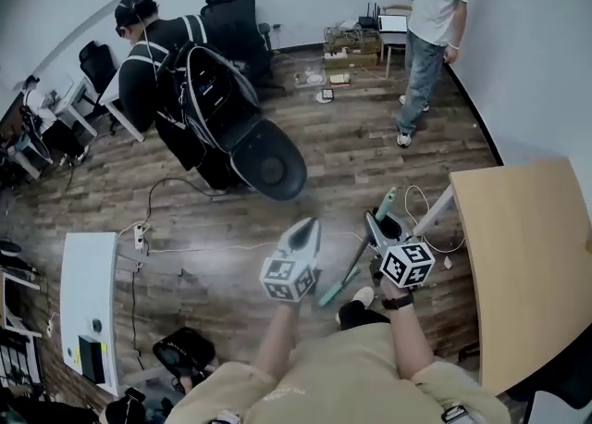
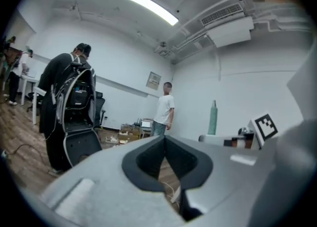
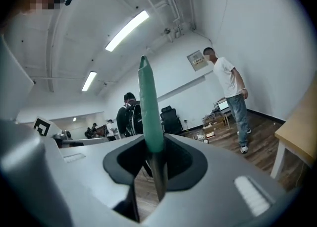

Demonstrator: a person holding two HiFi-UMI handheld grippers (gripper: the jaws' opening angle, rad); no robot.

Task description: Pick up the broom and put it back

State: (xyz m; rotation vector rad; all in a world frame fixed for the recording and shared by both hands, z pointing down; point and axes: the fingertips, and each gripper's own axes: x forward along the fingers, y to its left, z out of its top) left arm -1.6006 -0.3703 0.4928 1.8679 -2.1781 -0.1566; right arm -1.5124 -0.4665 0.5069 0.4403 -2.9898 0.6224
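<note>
Jaws of our right gripper (image 3: 150,144) pinch the broom (image 3: 148,104); its lower shaft is hidden. Jaws of our left gripper (image 2: 164,139) meet, empty.

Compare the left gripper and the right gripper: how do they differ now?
The right gripper is clamped on the green broom handle; the left gripper holds nothing. The right gripper's jaws stand slightly apart around the handle; the left gripper's jaws meet. Both carry a marker cube.
</note>
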